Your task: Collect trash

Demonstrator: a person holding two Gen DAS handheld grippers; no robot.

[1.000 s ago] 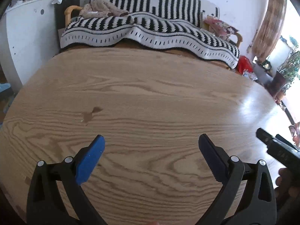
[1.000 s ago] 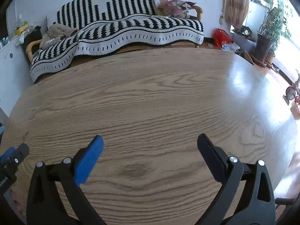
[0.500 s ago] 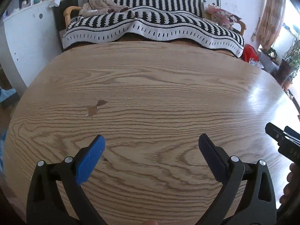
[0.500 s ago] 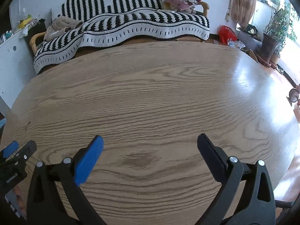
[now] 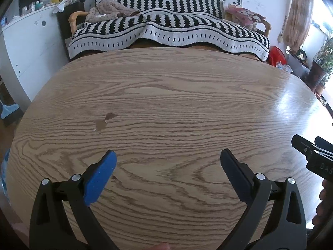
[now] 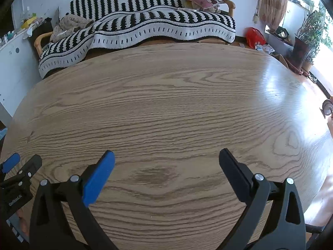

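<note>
No trash shows on the wooden table (image 5: pixel 177 95) in either view. My left gripper (image 5: pixel 167 160) is open and empty, held above the table's near part. My right gripper (image 6: pixel 166 159) is open and empty too, also above the near part of the table (image 6: pixel 177 95). The right gripper's tip shows at the right edge of the left wrist view (image 5: pixel 312 152). The left gripper shows at the left edge of the right wrist view (image 6: pixel 18 173). A small dark stain (image 5: pixel 104 120) marks the table left of centre.
Behind the table stands a sofa with a black-and-white striped blanket (image 5: pixel 166 29), with a stuffed toy (image 5: pixel 110 10) and a pink cushion (image 5: pixel 245 16) on it. A white cabinet (image 5: pixel 27 48) is at the left. A red bag (image 5: pixel 275 55) and potted plants (image 6: pixel 308 41) are on the right.
Both grippers have pulled back and tilted up a little, so the sofa and far wall show more. Both stay open and empty.
</note>
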